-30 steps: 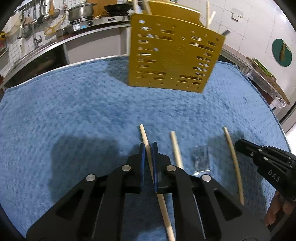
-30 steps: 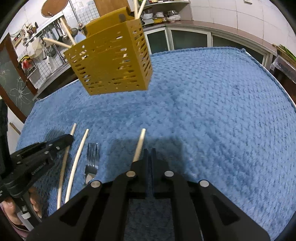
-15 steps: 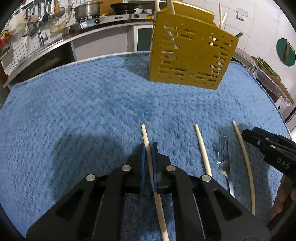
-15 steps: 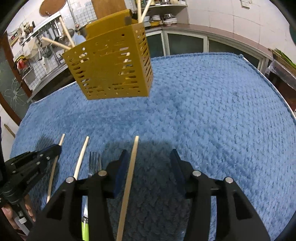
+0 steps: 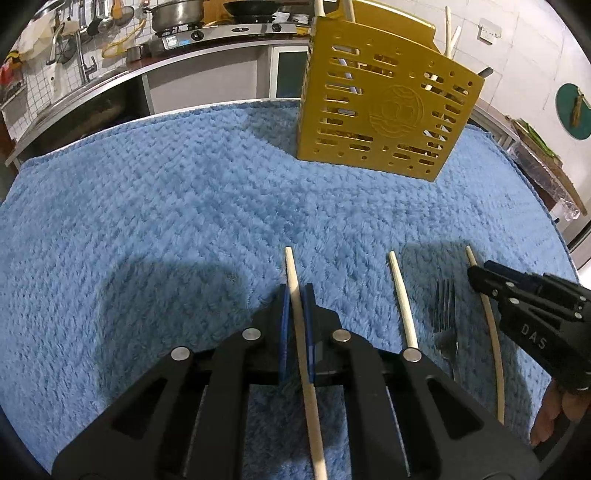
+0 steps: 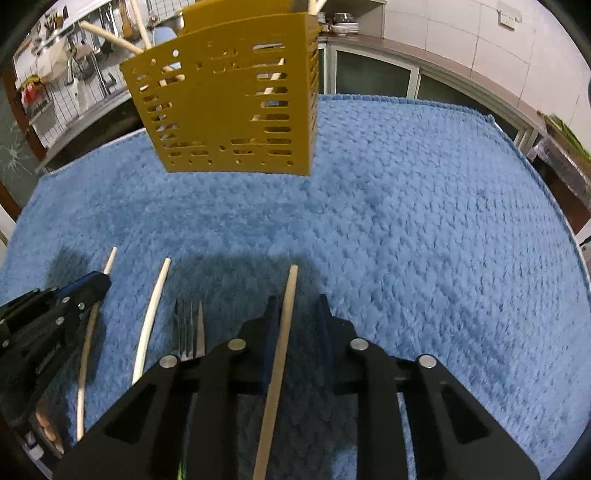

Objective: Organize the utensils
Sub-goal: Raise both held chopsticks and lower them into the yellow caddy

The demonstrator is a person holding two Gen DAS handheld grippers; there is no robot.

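A yellow slotted utensil holder (image 5: 384,110) stands at the far side of the blue towel (image 5: 166,221), with several sticks in it; it also shows in the right wrist view (image 6: 229,107). My left gripper (image 5: 295,291) is shut on a wooden chopstick (image 5: 301,332). To its right lie a second chopstick (image 5: 402,299), a fork (image 5: 445,314) and a third chopstick (image 5: 491,332). My right gripper (image 6: 295,302) is open around that third chopstick (image 6: 280,354), which lies between its jaws. The fork (image 6: 188,325) and the second chopstick (image 6: 151,314) lie to its left.
A kitchen counter with a stove and pots (image 5: 177,14) runs behind the towel. Cabinets (image 6: 369,77) stand at the back in the right wrist view. The towel's right edge (image 5: 546,206) drops off near a side table.
My right gripper has opened and now straddles its chopstick. My left gripper stays shut on its chopstick. Both views have shifted, and the holder now appears more to the right in the left wrist view.
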